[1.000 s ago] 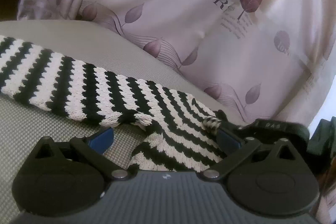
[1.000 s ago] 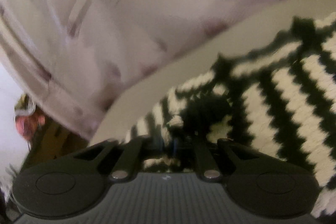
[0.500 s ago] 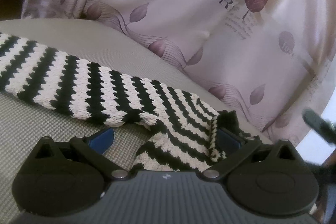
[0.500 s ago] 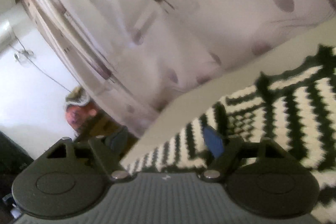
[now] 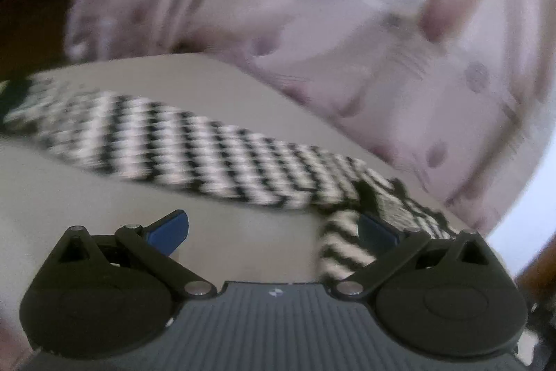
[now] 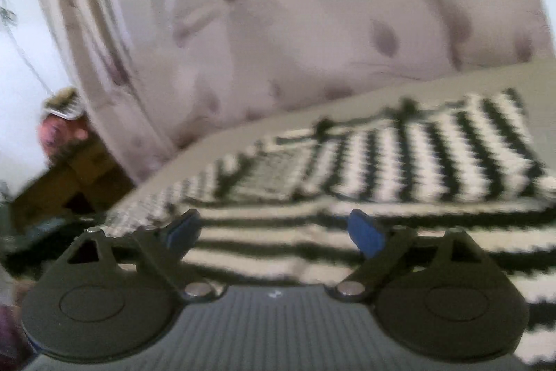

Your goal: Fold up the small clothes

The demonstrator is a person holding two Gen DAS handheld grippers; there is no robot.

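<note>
A black-and-white striped knit garment [image 5: 215, 159] lies on the grey padded surface [image 5: 104, 207], stretched from far left to near right in the blurred left wrist view. My left gripper [image 5: 274, 228] is open just in front of it, and a narrow striped piece [image 5: 338, 249] lies against the inside of its right finger. In the right wrist view the garment [image 6: 417, 155] spreads below and ahead, folded over on itself. Low over it, my right gripper [image 6: 274, 230] has its jaws opening, with nothing pinched between the blue pads.
A pale curtain with a purple leaf print [image 5: 347, 23] hangs close behind the surface's far edge [image 6: 382, 93]. In the right wrist view, brown wooden furniture [image 6: 69, 176] and a pinkish object [image 6: 55, 131] sit beyond the left end of the surface.
My right gripper was shut on the dark knit edge; it has let go, opened wide and drawn back. My left gripper has slid back from the garment, staying open.
</note>
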